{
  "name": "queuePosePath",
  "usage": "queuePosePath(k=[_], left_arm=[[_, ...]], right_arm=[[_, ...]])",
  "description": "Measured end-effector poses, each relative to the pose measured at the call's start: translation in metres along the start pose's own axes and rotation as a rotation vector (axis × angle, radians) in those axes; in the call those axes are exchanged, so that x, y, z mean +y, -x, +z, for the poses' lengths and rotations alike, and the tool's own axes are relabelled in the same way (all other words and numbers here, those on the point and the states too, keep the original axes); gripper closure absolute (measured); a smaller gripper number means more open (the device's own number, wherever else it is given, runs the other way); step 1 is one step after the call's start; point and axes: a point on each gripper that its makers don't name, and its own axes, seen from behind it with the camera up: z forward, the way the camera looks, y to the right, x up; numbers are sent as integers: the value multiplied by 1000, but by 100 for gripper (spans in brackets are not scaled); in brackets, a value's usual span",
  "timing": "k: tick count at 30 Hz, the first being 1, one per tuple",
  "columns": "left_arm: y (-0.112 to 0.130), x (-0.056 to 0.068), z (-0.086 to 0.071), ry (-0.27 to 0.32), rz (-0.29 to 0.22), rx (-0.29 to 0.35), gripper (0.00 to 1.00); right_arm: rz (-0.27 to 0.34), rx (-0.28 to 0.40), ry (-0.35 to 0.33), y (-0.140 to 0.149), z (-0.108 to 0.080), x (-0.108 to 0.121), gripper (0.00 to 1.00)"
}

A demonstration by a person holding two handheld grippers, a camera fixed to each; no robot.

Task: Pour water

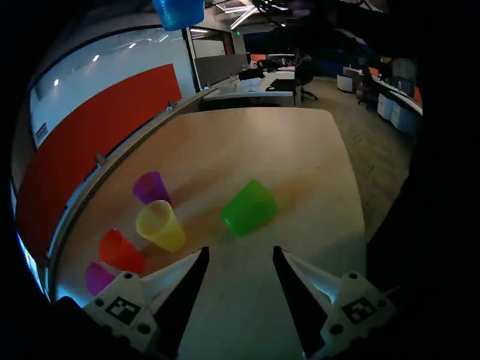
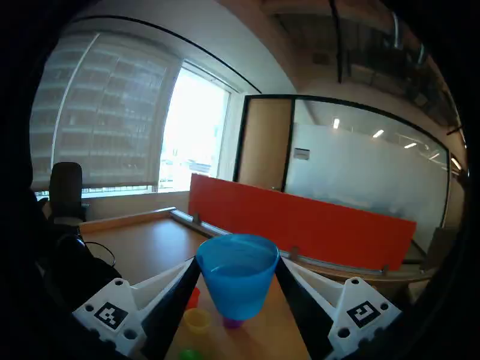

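Note:
A blue cup (image 2: 237, 283) holding water sits upright between the fingers of my right gripper (image 2: 237, 282), which is shut on it, raised above the table. The same blue cup (image 1: 178, 12) hangs at the top of the left gripper view. On the wooden table (image 1: 270, 150) stand a green cup (image 1: 249, 207), a yellow cup (image 1: 159, 225), a purple cup (image 1: 150, 188), an orange cup (image 1: 120, 251) and a magenta cup (image 1: 98, 277). My left gripper (image 1: 237, 282) is open, just short of the green cup, with nothing between its fingers.
A red partition (image 1: 90, 144) with a rail runs along the table's left edge. Office desks and chairs (image 1: 303, 75) stand beyond the far end. A black chair (image 2: 65, 192) and a dark bag (image 2: 78, 270) are at the left of the right gripper view.

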Motion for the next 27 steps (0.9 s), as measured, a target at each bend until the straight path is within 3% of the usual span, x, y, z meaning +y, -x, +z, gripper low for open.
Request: queuePosePath(k=[8, 27], left_arm=[[-23, -13, 19, 1, 8, 22, 22], [-37, -34, 35, -39, -30, 28, 22]], right_arm=[[5, -2, 39, 0, -10, 16, 9], [11, -7, 76, 4, -20, 29, 9]])
